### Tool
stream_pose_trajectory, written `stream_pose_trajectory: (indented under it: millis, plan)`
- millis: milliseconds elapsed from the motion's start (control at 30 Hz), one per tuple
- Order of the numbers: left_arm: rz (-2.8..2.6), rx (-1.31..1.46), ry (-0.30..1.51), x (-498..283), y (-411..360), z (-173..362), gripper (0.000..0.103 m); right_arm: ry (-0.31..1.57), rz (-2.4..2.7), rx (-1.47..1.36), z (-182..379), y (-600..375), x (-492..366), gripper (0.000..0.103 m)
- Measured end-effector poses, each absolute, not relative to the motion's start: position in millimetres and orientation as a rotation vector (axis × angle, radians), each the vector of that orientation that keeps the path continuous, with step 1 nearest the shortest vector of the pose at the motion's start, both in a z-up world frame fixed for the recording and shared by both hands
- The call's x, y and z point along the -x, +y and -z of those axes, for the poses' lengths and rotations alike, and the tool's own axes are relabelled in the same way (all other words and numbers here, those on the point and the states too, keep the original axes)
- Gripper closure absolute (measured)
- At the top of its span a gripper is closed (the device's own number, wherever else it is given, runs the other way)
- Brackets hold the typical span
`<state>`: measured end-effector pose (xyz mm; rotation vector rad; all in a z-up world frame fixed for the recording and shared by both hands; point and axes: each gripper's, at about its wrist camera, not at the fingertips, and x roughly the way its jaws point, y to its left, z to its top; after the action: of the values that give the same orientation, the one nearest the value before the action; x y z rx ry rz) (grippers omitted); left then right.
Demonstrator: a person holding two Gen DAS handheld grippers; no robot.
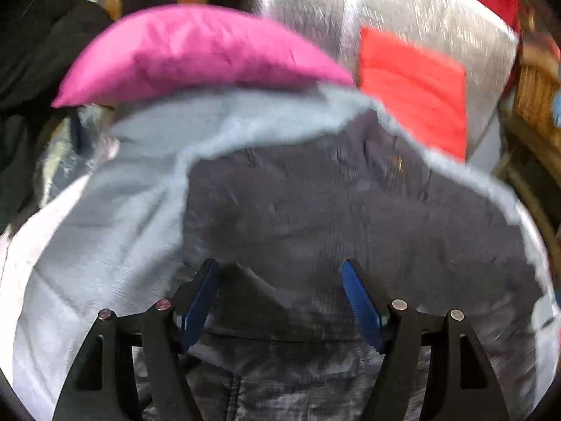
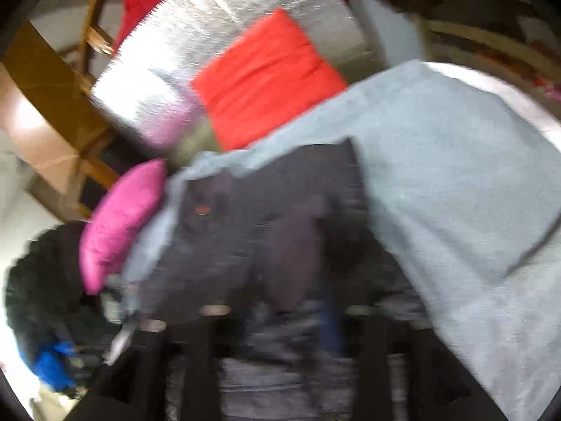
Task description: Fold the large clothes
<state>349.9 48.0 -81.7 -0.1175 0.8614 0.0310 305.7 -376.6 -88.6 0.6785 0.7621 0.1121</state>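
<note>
My left gripper [image 1: 280,280] hangs w/ blue fingers [image 1: 198,301] spread wide, nothing between them, just over the dark garment [image 1: 333,210] lying on a light grey sheet [image 1: 115,210]. My right gripper [image 2: 280,333] is a motion-blurred smear low in frame above the same dark garment [image 2: 252,217]; can't tell if it's spread or pinching. Beyond the cloth's far edge: a pink pillow [image 1: 196,52] touching the sheet, a red cushion [image 1: 413,84] beside it on a silvery surface [image 1: 308,10]. Wooden furniture [image 2: 45,98] behind.
</note>
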Motion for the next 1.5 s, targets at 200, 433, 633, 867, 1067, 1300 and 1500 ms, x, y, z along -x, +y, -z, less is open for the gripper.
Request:
stream_pose_trajectory:
  millis: [200,433,633,867,1067,1300,1500]
  plan:
    - [-0.066,0.038,0.881,-355.8,39.4,107.3,0.03,0.769,-0.264,-0.651,89.9,-334.1,-346.8,0.013]
    - [-0.068,-0.007,0.875,-355.8,36.1,113.1,0.029,0.955,-0.083,-0.355,144.1,-309.5,-382.9,0.051]
    - [-0.066,0.064,0.793,-338.2,53.4,83.7,0.03,0.863,-0.113,-0.371,103.8,-311.3,-370.7,0.049]
    - [-0.076,-0.02,0.874,-348.3,48.6,102.8,0.029,0.958,-0.012,-0.169,136.8,-297.8,-388.4,0.03]
    - [-0.071,0.002,0.83,-333.0,57.7,94.8,0.029,0.854,-0.07,-0.182,105.0,-294.3,-366.4,0.03]
    - [-0.044,0.112,0.844,-329.7,79.9,90.6,0.027,0.903,-0.095,-0.315,119.2,-315.2,-377.1,0.03]
    - [-0.04,0.15,0.787,-273.3,109.8,70.6,0.027,0.831,-0.109,-0.353,86.7,-349.0,-307.3,0.03]
